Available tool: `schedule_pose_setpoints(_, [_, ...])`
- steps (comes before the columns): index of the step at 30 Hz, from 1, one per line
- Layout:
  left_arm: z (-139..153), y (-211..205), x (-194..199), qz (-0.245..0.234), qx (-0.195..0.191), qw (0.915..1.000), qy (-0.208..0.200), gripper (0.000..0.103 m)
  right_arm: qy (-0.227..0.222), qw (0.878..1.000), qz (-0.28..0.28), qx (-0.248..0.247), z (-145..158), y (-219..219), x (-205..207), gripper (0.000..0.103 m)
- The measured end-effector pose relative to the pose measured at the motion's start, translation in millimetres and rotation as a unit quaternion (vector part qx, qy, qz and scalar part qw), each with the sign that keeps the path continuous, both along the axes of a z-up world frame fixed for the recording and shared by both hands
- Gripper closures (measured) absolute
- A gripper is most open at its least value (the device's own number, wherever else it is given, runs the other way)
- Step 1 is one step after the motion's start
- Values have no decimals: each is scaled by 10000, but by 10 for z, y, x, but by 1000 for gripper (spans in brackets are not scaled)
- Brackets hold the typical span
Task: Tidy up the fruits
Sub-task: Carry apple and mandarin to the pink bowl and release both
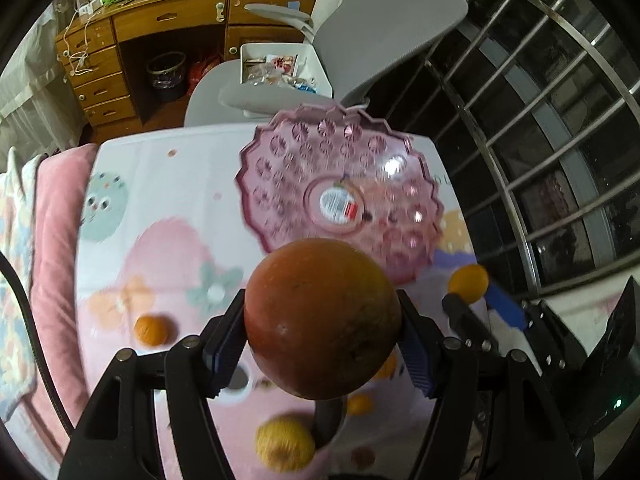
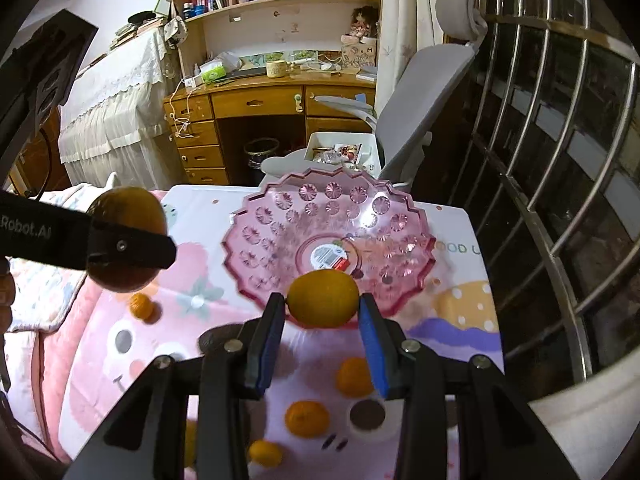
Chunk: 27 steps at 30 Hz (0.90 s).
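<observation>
**Two fruits carried toward the pink bowl**

Nearest the left wrist camera, a large reddish-brown fruit is clamped between the blue pads of the left gripper. In the right wrist view, a small yellow-orange fruit is pinched at its two ends by the right gripper. Both are held above the patterned cloth, on which several small oranges are scattered.

Further off, the pink bowl stands empty, only a label showing at its centre. Each fruit is best brought over the bowl's middle and lowered close to the bottom before the jaws are parted, so that it is set down rather than dropped; round fruit is likely to roll on the sloped wall. The two grippers should be kept apart over the bowl, one release being made at a time. The scalloped rim should be cleared on the way in.
</observation>
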State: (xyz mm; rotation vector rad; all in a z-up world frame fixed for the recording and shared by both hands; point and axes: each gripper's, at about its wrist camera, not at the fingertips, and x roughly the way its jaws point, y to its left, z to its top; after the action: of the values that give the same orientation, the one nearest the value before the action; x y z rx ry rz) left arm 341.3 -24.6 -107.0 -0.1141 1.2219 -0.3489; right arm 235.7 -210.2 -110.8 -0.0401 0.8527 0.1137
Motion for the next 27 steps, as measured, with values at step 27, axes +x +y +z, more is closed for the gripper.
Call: schedule_pose_setpoints(27, [-1014, -667, 766, 208, 407, 9988, 191, 17, 607, 9973, 135, 387, -774, -369, 643, 55])
